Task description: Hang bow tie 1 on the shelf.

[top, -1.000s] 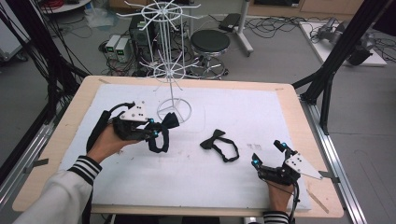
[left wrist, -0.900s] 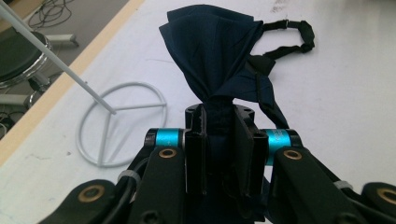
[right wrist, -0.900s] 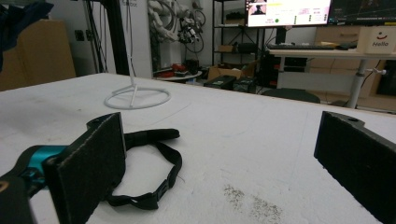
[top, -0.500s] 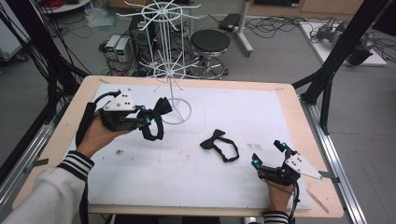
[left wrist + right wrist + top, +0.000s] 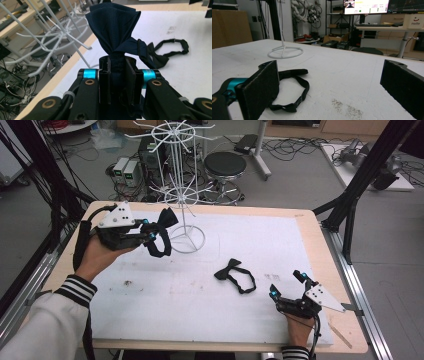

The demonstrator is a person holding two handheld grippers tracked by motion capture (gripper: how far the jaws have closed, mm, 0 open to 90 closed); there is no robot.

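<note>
The left claw [image 5: 150, 232] clamped a navy bow tie [image 5: 113, 27] above the desk [image 5: 310, 227], apparently just beside the white wire rack [image 5: 177, 180]. The right claw [image 5: 287, 287] rested spread apart near a black bow tie [image 5: 234, 275].

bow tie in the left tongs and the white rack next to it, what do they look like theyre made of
The navy bow tie looks like woven fabric with a matte, faintly ribbed surface; it folds and bunches softly where the left tongs pinch it. The white rack looks like thin metal wire with a smooth white coating, judging by its slim, rigid, evenly coloured arms, though plastic can't be ruled out.
</note>
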